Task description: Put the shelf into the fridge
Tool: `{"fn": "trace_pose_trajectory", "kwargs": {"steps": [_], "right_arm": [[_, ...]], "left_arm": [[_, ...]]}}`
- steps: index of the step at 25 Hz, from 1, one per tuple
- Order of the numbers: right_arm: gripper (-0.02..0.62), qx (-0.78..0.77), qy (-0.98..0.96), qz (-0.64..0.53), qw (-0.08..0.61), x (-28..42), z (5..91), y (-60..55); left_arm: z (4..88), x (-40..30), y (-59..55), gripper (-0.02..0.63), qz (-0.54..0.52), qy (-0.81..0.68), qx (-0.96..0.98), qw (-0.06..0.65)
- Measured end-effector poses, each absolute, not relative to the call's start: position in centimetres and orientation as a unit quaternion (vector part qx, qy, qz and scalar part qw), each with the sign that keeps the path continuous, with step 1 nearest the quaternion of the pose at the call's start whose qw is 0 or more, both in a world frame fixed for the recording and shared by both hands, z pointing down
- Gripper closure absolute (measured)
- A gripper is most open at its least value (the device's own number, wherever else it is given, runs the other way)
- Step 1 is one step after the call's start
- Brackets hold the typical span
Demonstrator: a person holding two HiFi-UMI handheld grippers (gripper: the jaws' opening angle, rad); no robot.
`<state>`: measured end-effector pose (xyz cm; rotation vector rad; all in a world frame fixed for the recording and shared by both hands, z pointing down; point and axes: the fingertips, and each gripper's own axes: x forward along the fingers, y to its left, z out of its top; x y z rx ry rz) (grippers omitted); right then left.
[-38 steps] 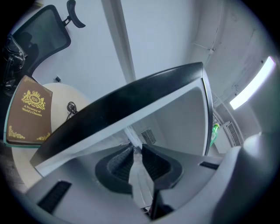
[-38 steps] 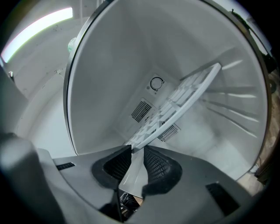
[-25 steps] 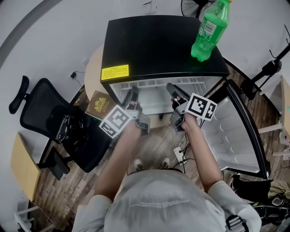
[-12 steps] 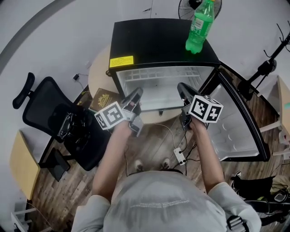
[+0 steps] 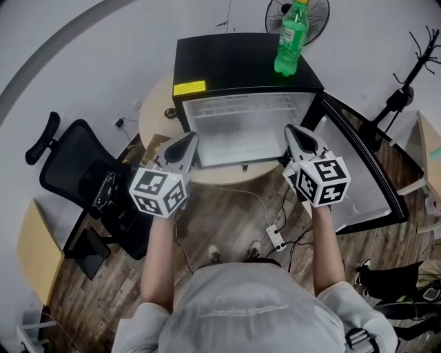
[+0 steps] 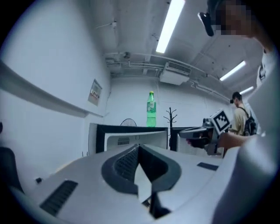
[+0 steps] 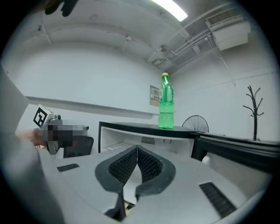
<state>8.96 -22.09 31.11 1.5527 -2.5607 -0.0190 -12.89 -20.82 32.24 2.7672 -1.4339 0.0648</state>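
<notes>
Person: wore a grey shirt [image 5: 241, 303]; both bare forearms were stretched forward, one gripper in each hand.
Left gripper [image 5: 191, 137]: was held in the air just in front of the fridge's left front corner, not touching it. Its jaws were clenched pad to pad with nothing between them, as the left gripper view confirmed [image 6: 139, 148].
Right gripper [image 5: 290, 129]: was held level with the left one, near the right side of the fridge mouth. Its jaws were likewise pressed together and empty, as seen in the right gripper view [image 7: 137, 148].
Floor: wood planks; a white power strip [image 5: 275, 238] with trailing cables lay below the grippers.
Chair [image 5: 83, 183]: black office type, stood well to the left.
Fridge [image 5: 241, 62]: small and black, stood on a round tan table [image 5: 153, 114]. Its door [image 5: 368, 172] was swung fully open to the right.
Shelf [image 5: 238, 138]: a pale flat panel lay inside the white compartment, apparently level and reaching from side to side. Neither gripper touched it.
Fridge top: a green bottle [image 5: 291, 38] stood upright at the right rear; a yellow label [image 5: 189, 87] sat at the front left.
Background: a fan [image 5: 275, 14] and a coat stand [image 5: 410, 65] stood beyond.
</notes>
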Motion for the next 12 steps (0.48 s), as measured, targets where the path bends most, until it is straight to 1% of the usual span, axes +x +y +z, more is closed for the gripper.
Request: {"fn": "trace_pose_trajectory", "kwargs": {"steps": [4,12], "right_arm": [[0.578,0.496,-0.863,-0.042,0.083,7.9,29.8,-19.2],[0.580,0.473,-0.871,-0.089,0.101,6.8,28.2,-15.6]], "left_arm": [[30.4,-12.8,-18.3,0.588,0.050,-0.469,0.879,-0.067],[28.8,-12.2,-14.7,0.588,0.106,-0.472,0.858,-0.169]]}}
